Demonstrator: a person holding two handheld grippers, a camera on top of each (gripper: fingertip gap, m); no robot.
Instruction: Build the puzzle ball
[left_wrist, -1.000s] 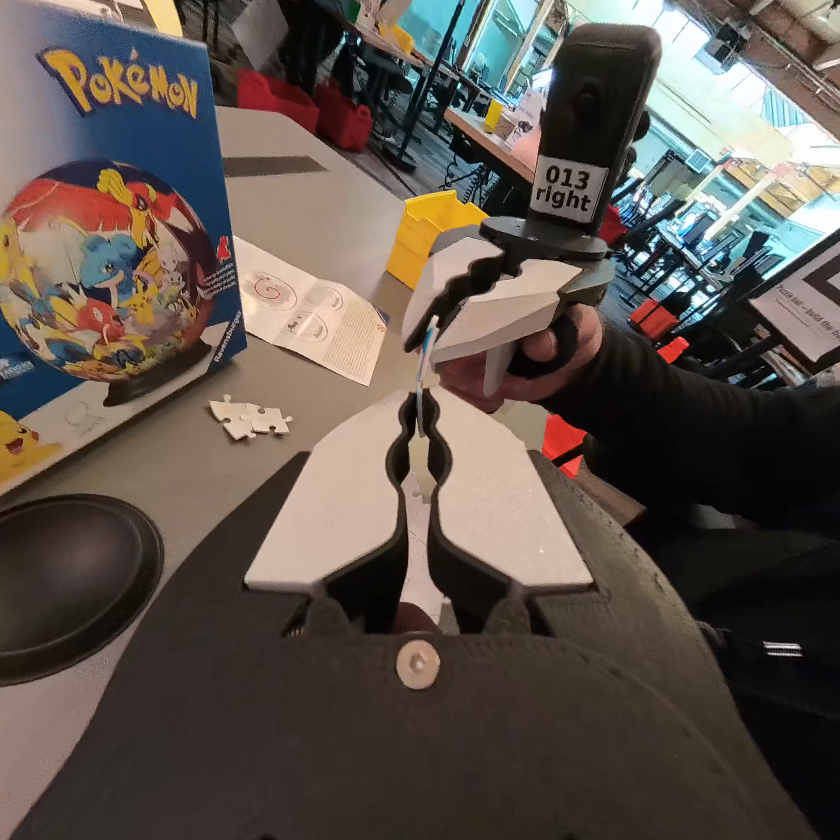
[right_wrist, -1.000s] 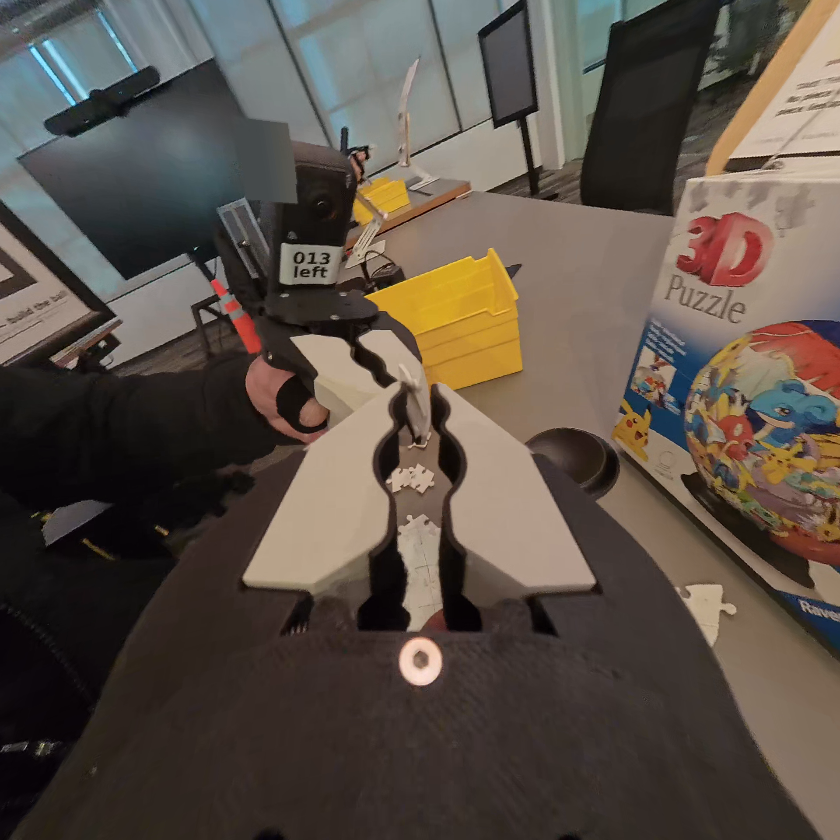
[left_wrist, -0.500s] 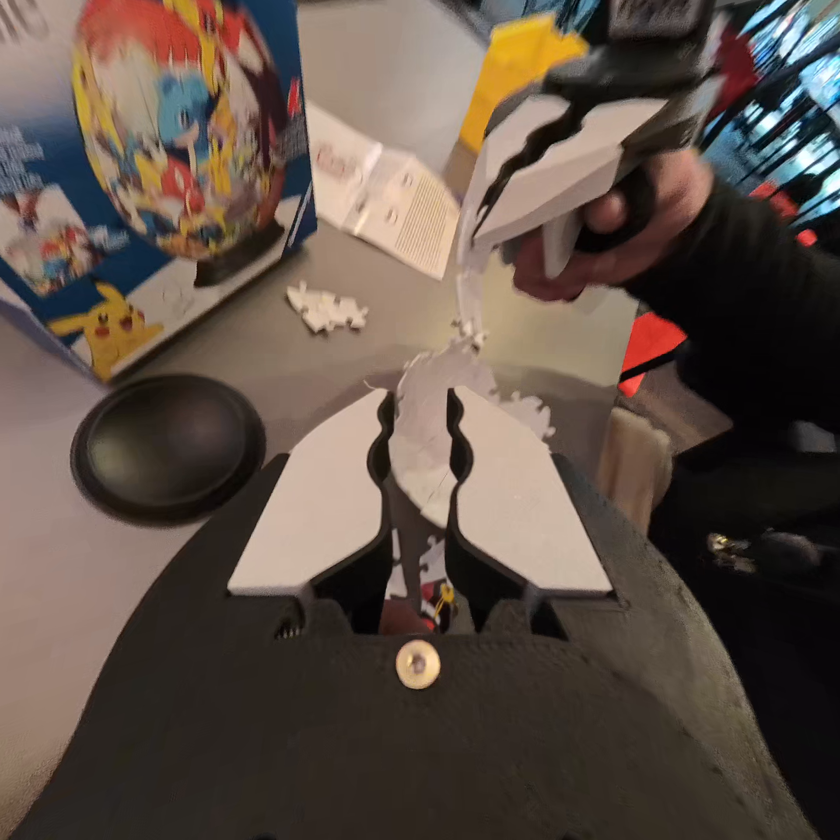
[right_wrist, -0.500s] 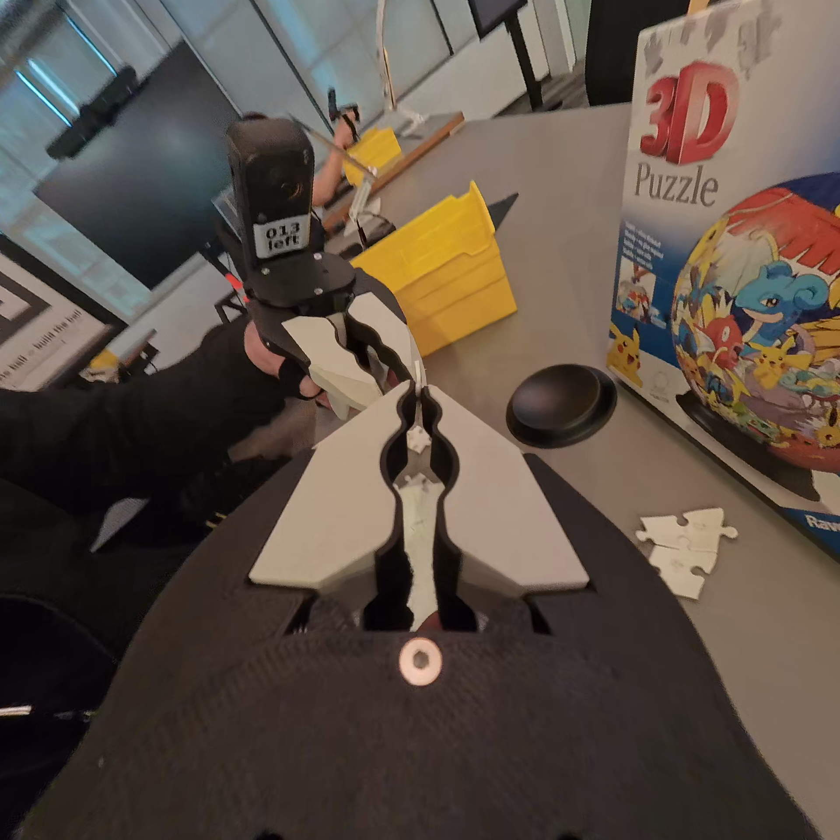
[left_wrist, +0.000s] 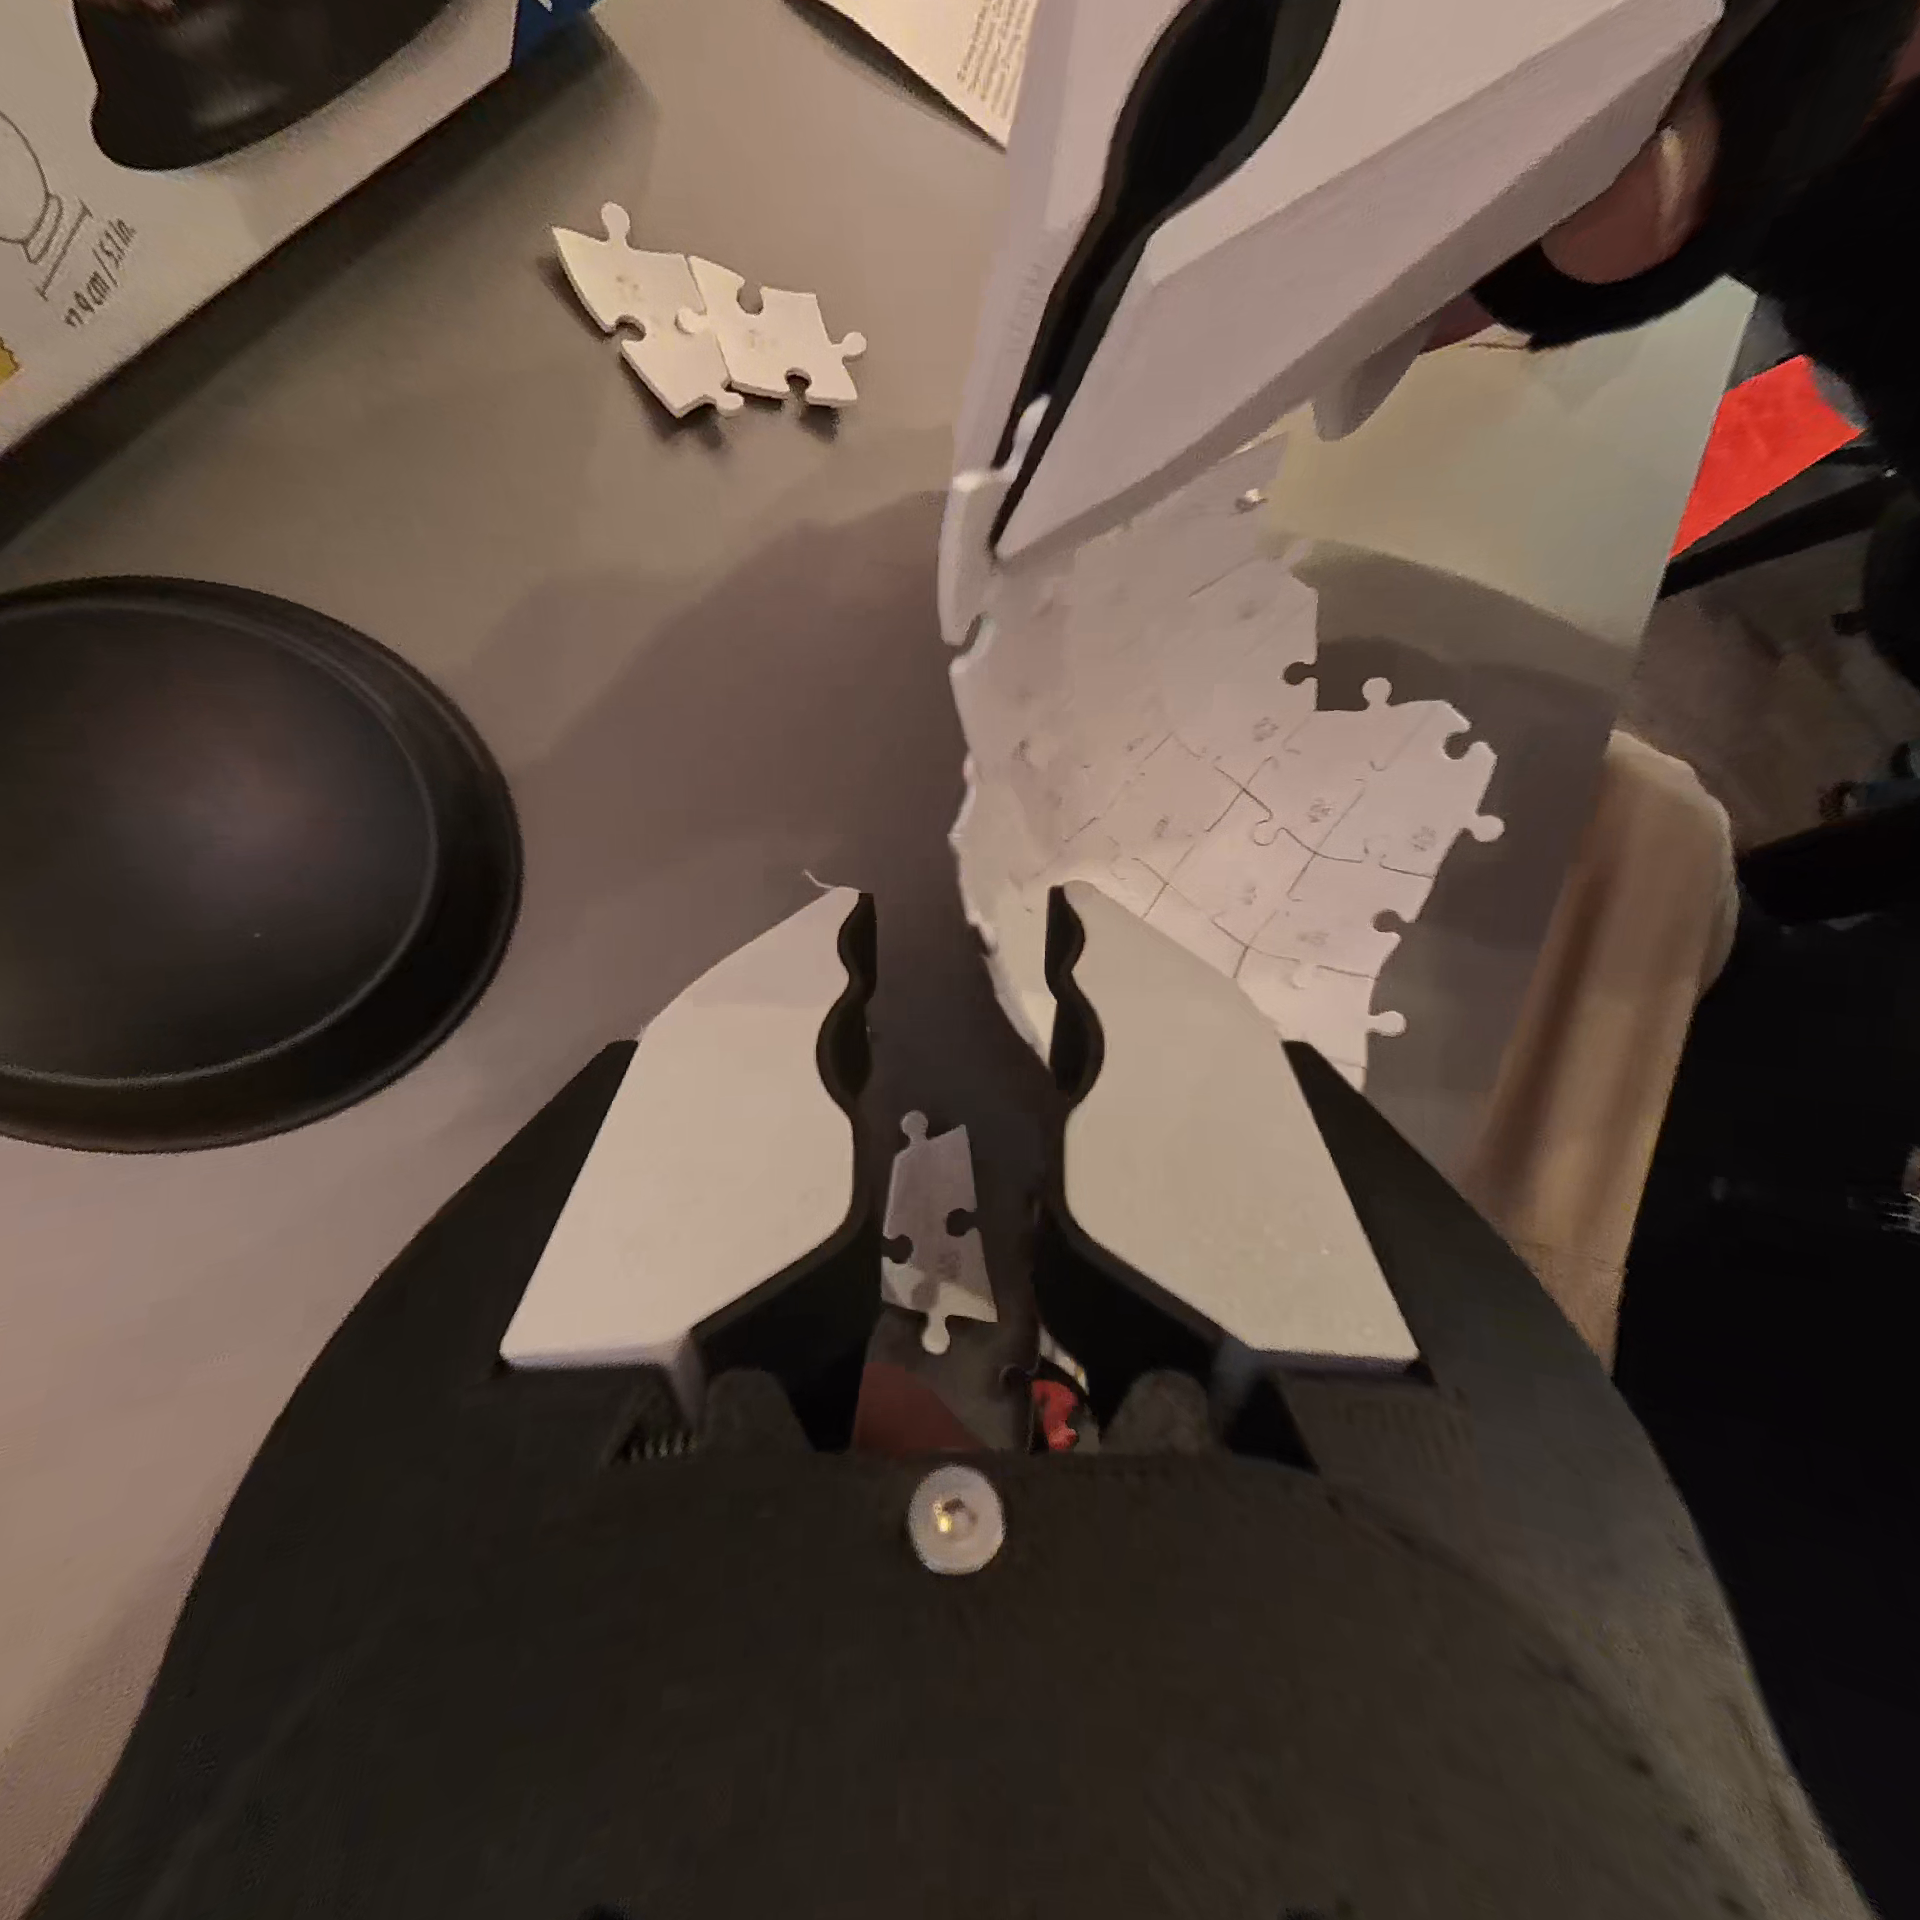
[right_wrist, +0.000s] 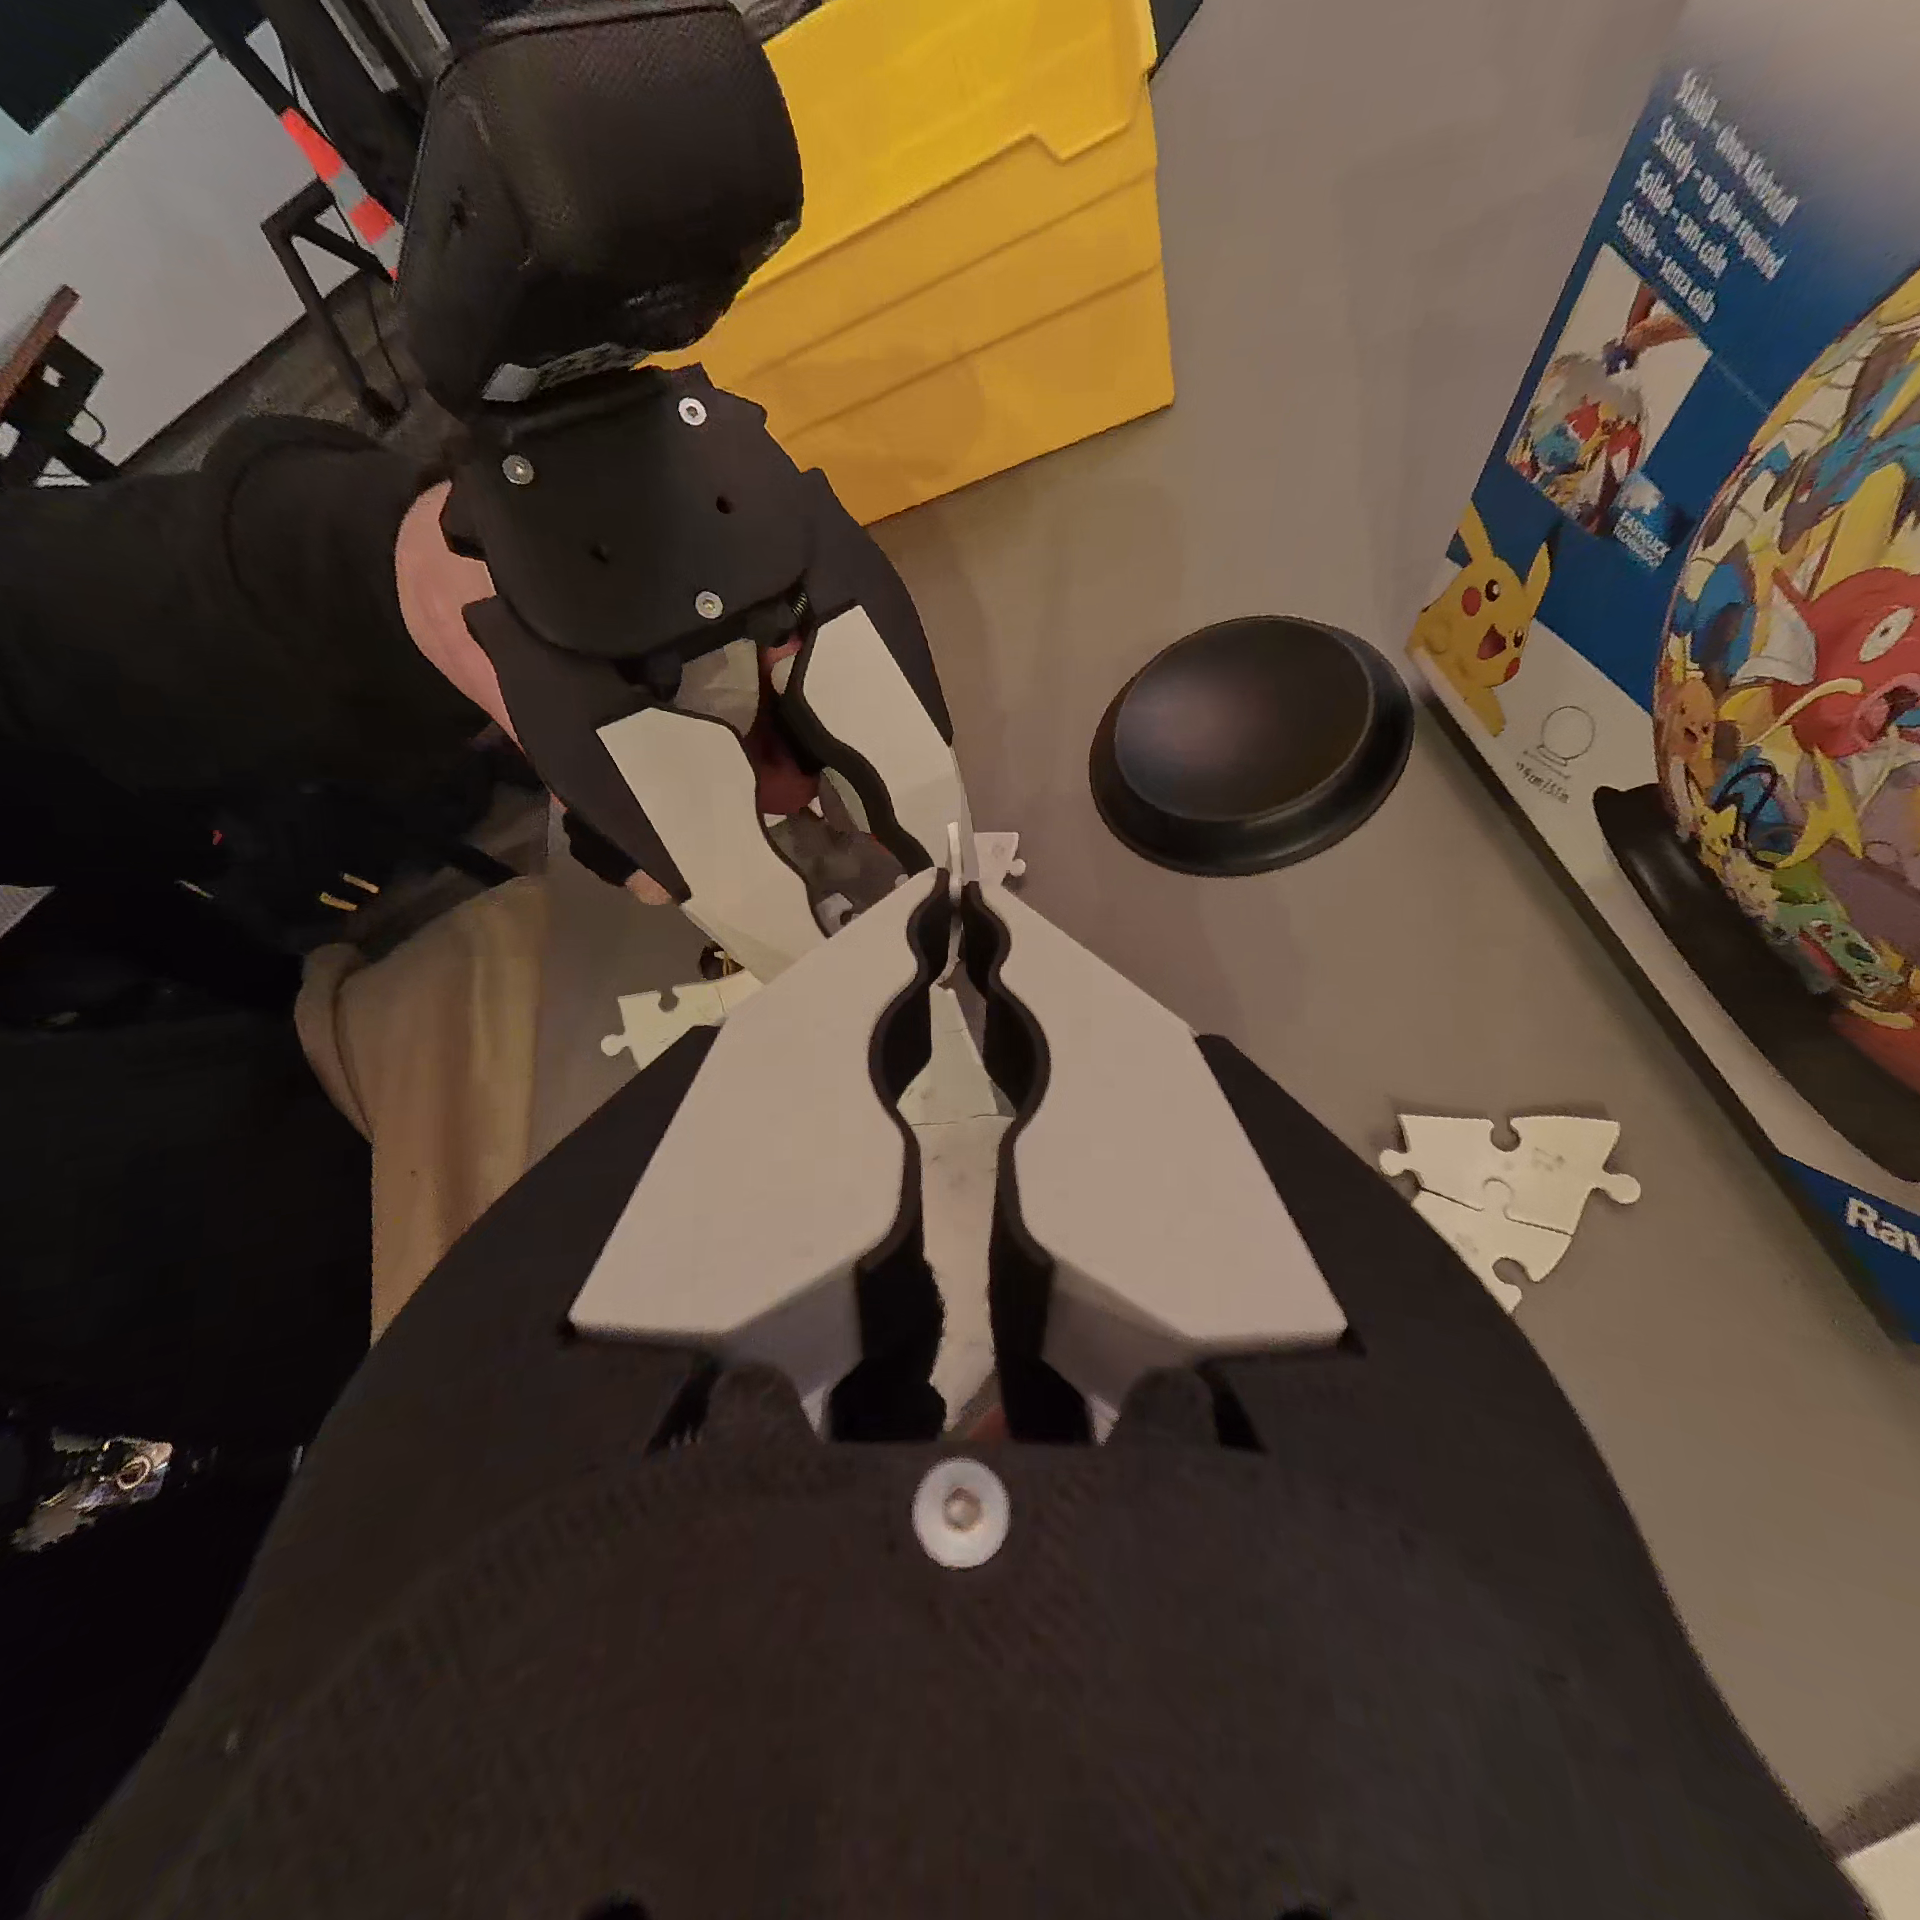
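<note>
A curved section of joined puzzle pieces (left_wrist: 1195, 790), white side up, hangs low over the grey table (left_wrist: 644, 644). My right gripper (left_wrist: 987, 509) is shut on its upper edge; in the right wrist view the gripper (right_wrist: 951, 894) pinches that thin white edge, and part of the section (right_wrist: 665, 1013) shows below. My left gripper (left_wrist: 951, 914) is open and empty, its right finger beside the section's lower edge. In the right wrist view it (right_wrist: 857, 883) shows open just ahead. A loose puzzle piece (left_wrist: 935, 1236) lies on the table between its fingers.
A black round stand (left_wrist: 208, 862) sits on the left, also in the right wrist view (right_wrist: 1247, 743). A few joined pieces (left_wrist: 717, 312) lie near the puzzle box (right_wrist: 1714, 623). A yellow bin (right_wrist: 956, 260) stands behind. A paper sheet (left_wrist: 935, 52) lies at the far side.
My left gripper has let go of the puzzle section and opened. Both grippers have dropped close to the table. My right gripper still holds the section.
</note>
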